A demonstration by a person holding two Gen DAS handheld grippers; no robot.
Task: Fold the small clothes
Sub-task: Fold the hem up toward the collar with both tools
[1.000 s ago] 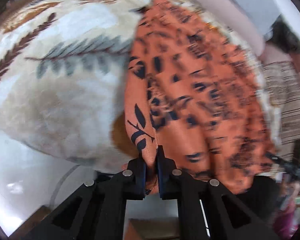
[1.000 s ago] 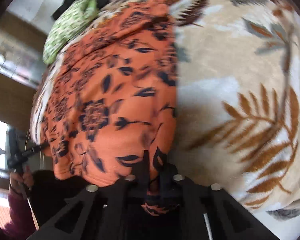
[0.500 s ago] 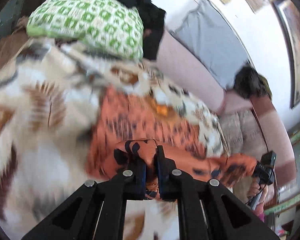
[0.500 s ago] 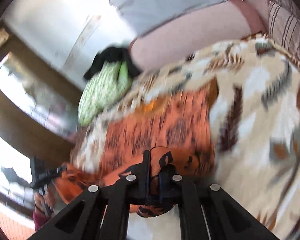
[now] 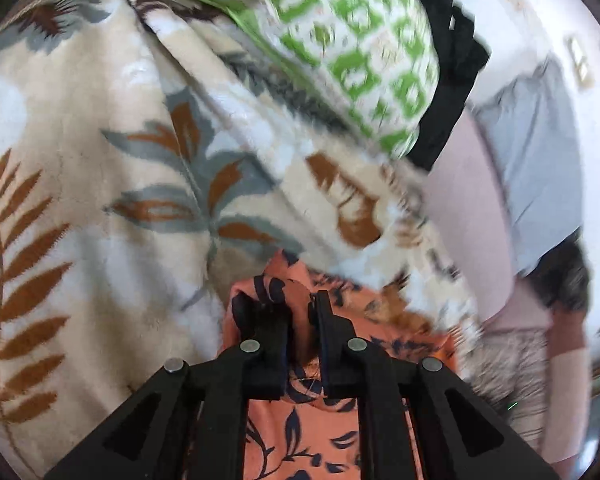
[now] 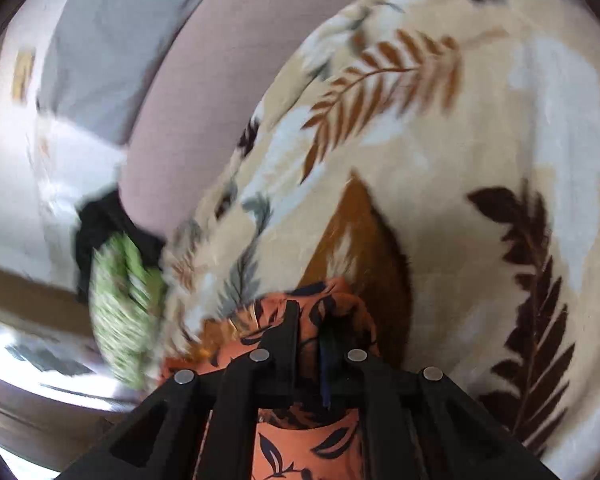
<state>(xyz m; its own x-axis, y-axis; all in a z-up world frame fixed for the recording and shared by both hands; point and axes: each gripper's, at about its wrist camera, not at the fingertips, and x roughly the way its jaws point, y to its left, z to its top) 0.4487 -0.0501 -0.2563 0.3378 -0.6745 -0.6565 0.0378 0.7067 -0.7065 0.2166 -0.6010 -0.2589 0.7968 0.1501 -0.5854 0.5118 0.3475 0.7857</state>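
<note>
The orange garment (image 5: 300,432) with dark leaf print lies bunched on the cream leaf-patterned blanket (image 5: 80,160). My left gripper (image 5: 300,304) holds a fold of it between its fingers, low in the left wrist view, and its jaws are opening slightly. In the right wrist view the same orange garment (image 6: 300,444) is pinched in my right gripper (image 6: 310,312) over the blanket (image 6: 460,160); these jaws are opening a little too. Most of the garment is hidden under the grippers.
A green-and-white patterned pillow (image 5: 360,40) and a black cloth (image 5: 452,60) lie at the blanket's far end. A pink backrest (image 6: 188,100) with a grey cloth (image 6: 112,32) draped over it borders the blanket. The pillow (image 6: 120,292) shows blurred at left.
Both grippers swept across the blanket carrying the garment's edge over itself. The wide spread of orange cloth seen earlier is now folded under and mostly out of view.
</note>
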